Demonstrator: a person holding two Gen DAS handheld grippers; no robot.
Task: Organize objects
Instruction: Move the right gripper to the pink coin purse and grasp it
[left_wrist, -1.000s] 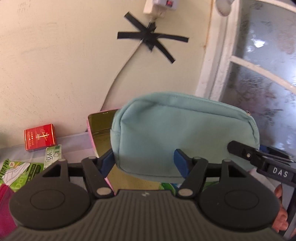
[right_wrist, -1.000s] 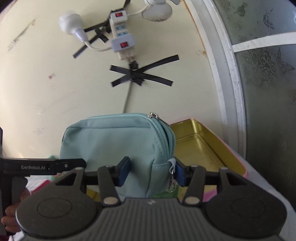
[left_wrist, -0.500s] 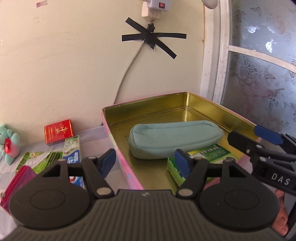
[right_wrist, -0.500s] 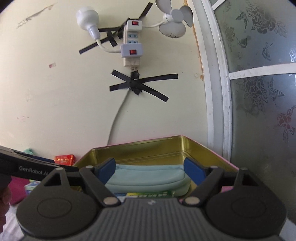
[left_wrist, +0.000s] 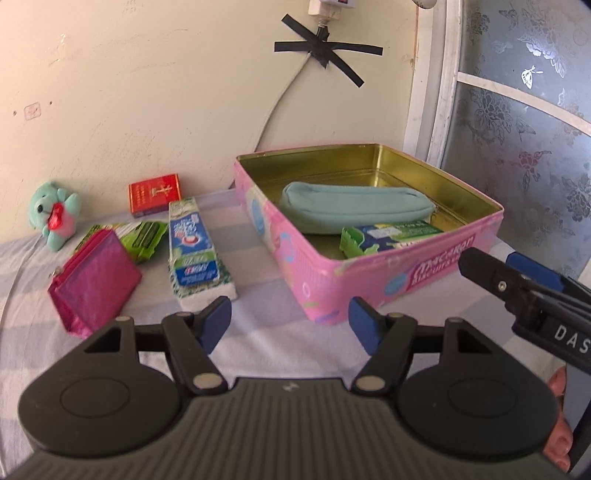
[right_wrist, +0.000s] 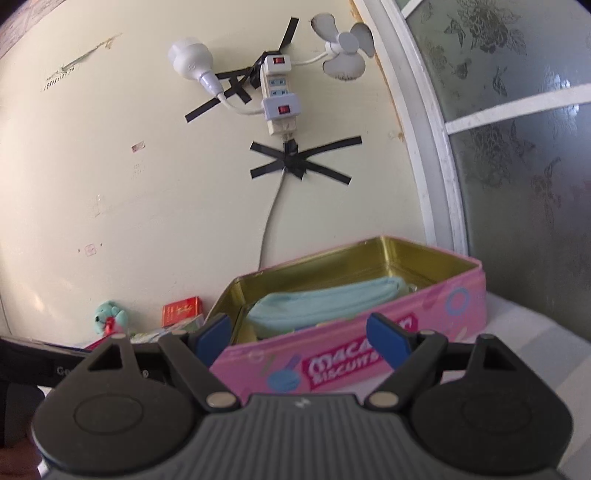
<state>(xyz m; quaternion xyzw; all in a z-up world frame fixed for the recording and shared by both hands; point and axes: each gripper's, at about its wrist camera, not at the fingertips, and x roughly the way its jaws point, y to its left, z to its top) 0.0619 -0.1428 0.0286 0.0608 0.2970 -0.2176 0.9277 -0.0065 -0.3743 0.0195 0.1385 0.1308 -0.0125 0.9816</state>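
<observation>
Pink on the outside and gold within, the biscuit tin (left_wrist: 406, 273) sits on the table (left_wrist: 280, 343) in the left wrist view, holding a teal pouch (left_wrist: 354, 212) along its back half and a green-and-white box (left_wrist: 388, 236) just in front of it. The left gripper (left_wrist: 290, 321) hovers before the tin's near corner, its blue fingers (left_wrist: 216, 319) spread wide and empty. Left of the tin lie a toothpaste box (left_wrist: 194, 251), a magenta zip pouch (left_wrist: 92, 284), a green packet (left_wrist: 142, 238), a red box (left_wrist: 155, 194) and a teal plush toy (left_wrist: 55, 214). In the right wrist view, the right gripper (right_wrist: 301, 338) is level with the tin's (right_wrist: 369, 354) lettered side, fingers (right_wrist: 388, 339) wide apart and holding nothing; the teal pouch (right_wrist: 325, 302) shows above the rim.
</observation>
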